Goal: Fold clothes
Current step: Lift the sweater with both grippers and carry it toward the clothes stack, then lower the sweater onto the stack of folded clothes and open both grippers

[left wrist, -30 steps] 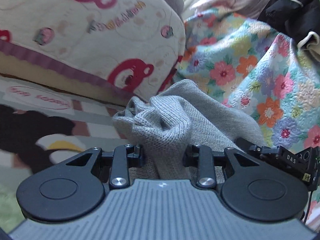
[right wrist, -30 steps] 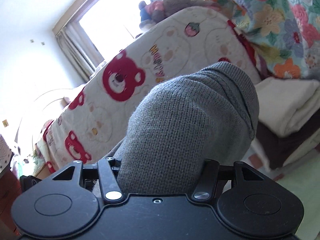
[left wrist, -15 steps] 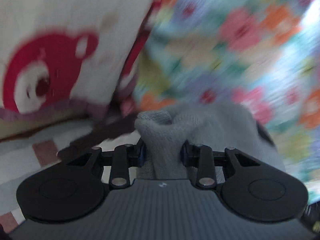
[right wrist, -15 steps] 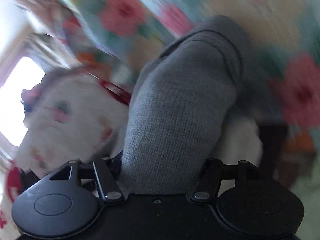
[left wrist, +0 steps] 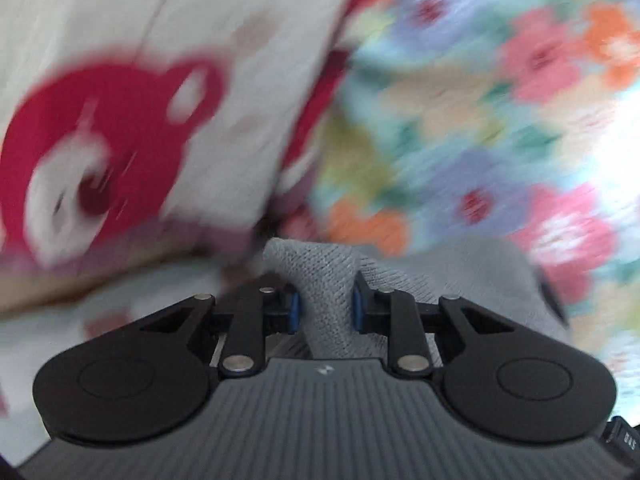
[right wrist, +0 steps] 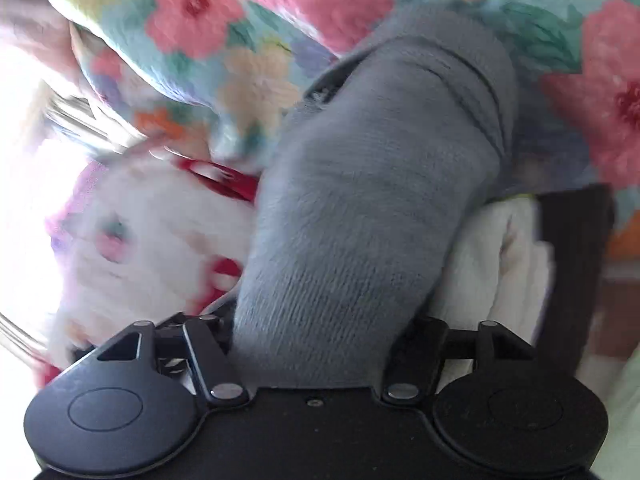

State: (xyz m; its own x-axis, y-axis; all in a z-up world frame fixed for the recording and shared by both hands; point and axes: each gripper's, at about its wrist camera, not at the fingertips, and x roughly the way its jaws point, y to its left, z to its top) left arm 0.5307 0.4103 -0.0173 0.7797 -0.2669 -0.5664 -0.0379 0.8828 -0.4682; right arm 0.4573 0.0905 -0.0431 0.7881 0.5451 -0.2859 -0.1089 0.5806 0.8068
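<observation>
A grey knit garment (left wrist: 460, 276) runs from the left wrist view into the right wrist view. My left gripper (left wrist: 324, 304) pinches a narrow ridge of it between its blue pads (left wrist: 294, 312), and its jaws are closing. In the right wrist view a thick rolled bundle of the same garment (right wrist: 380, 160) fills the whole gap of my right gripper (right wrist: 318, 332). Its jaws are opening, and the knit hides the fingertips. Both views are blurred by motion.
A floral quilt (left wrist: 480, 120) rises right behind the garment and also fills the top of the right wrist view (right wrist: 240, 40). A white blanket with red bears (left wrist: 120, 120) lies to the left. A folded white cloth (right wrist: 492, 260) and a dark item (right wrist: 572, 260) lie to the right.
Both grippers swung with the garment toward the floral quilt; the window left the right view. The left jaws narrowed on a thinner ridge of knit. The right jaws spread wider around the bundle.
</observation>
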